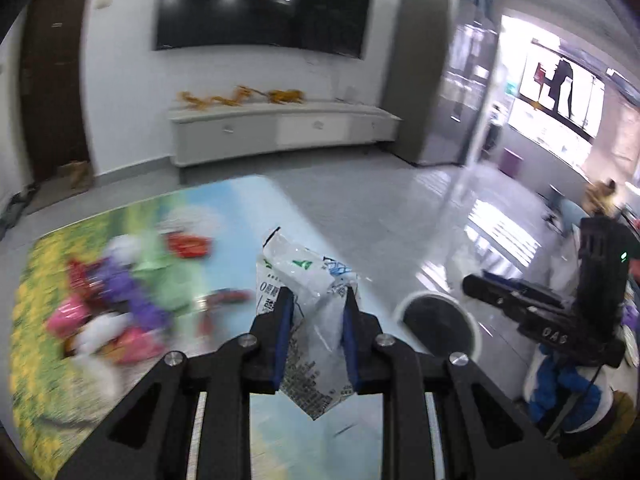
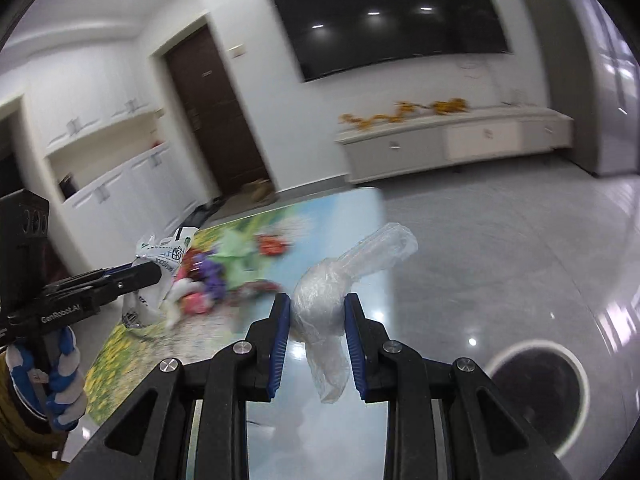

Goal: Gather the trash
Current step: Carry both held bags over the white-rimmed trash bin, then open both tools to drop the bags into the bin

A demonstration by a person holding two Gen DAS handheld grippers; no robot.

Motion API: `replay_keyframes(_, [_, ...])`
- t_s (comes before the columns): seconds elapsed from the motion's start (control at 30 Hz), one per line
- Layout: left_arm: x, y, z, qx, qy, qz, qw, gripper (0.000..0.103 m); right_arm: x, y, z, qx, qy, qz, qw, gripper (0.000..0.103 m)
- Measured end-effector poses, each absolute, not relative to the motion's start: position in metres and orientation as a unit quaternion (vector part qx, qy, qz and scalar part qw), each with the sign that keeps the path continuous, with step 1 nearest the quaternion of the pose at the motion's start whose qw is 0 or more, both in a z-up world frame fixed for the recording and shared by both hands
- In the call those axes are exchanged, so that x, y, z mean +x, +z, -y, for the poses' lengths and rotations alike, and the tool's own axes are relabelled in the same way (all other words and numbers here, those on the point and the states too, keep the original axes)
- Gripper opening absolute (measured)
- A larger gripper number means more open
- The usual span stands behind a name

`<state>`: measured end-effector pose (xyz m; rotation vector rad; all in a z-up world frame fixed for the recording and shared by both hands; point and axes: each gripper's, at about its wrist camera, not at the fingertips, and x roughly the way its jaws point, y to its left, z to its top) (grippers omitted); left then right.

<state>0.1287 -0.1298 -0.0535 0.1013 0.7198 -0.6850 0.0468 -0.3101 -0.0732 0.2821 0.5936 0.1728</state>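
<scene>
Carrying both catches toward the round bin on the floor beside the desk: left gripper fingers clamped on a printed plastic wrapper, right gripper fingers clamped on a balled clear bag. Holding each squarely above the bin's mouth before opening, since light film drifts. Leaving the remaining wrapper pile on the desk for later.

A crumpled printed wrapper and a balled clear plastic bag hang above the wrapper-strewn table.

Wrapper pile on table; bin right, on floor.
</scene>
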Motion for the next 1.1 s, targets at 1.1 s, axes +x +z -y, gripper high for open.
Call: replay_keyframes(1.1, [0.116,-0.102,0.357,0.081,-0.473,-0.395,0.784,0.058,-0.006,-0.161,0.505,0.266,-0.145,-0.356,0.884,0.043])
